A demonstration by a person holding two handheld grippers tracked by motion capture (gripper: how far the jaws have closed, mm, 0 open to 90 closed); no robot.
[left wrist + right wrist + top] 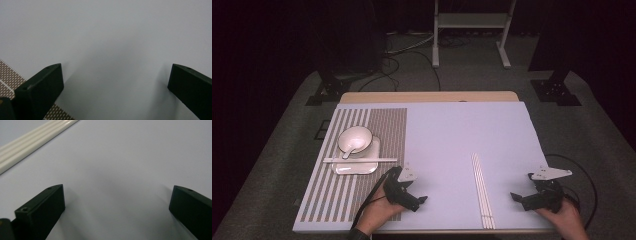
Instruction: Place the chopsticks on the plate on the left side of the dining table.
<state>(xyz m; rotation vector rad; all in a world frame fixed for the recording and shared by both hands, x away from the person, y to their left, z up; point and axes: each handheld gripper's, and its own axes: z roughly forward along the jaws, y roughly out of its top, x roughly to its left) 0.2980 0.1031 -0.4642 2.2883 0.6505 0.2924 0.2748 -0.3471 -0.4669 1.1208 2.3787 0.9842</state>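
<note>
Two claws, left [419, 200] and right [516, 197], both released and empty at the tabletop's [452, 135] near edge; chopsticks [481, 190] lie between them, nearer right: thin, bundled, likely to roll or split if pinched off-centre.

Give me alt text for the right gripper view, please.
The right tool hangs open over the bare pale table, its two black jaws wide apart and holding nothing. White chopsticks lie side by side at the upper left.
</note>
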